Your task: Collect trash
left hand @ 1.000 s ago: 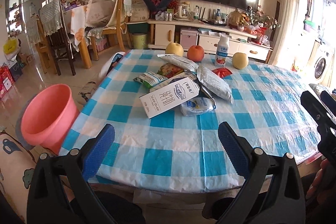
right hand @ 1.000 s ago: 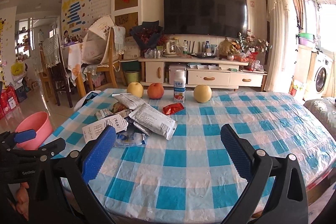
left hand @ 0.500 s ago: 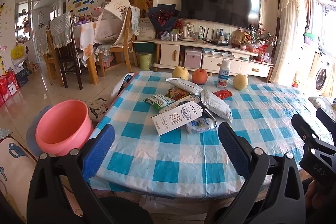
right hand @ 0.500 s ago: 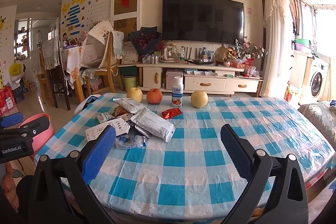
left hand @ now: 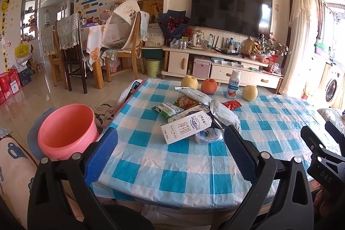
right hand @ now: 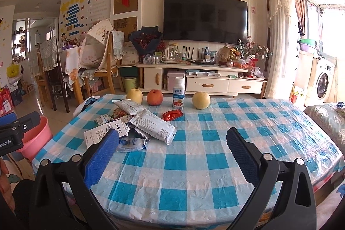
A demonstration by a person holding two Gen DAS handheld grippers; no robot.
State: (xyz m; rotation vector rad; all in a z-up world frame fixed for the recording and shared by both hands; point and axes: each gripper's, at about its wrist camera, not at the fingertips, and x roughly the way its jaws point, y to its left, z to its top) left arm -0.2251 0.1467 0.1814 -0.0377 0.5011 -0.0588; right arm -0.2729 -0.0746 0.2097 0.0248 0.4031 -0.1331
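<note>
A pile of trash lies on the blue checked table [left hand: 163, 167]: a white carton [left hand: 185, 126], a grey foil bag [left hand: 224, 114], a clear blue wrapper [left hand: 208, 135], a green packet [left hand: 167, 109] and a red wrapper [left hand: 231, 104]. In the right wrist view the carton [right hand: 101, 130], foil bag [right hand: 153, 124] and red wrapper [right hand: 172, 115] show too. A pink bucket [left hand: 66, 130] stands on the floor left of the table. My left gripper [left hand: 170, 152] is open and empty, back from the near table edge. My right gripper [right hand: 172, 150] is open and empty there as well.
Two pears [left hand: 189, 81] [left hand: 250, 92], a red apple [left hand: 208, 85] and a small milk bottle [left hand: 234, 84] stand at the table's far side. Chairs [left hand: 127, 44] and a TV cabinet [left hand: 215, 68] stand behind. A washing machine [right hand: 323, 83] is at the right.
Both grippers have pulled back and tilted up from the table, so the table and trash look farther and lower. Both jaws stay open and empty.
</note>
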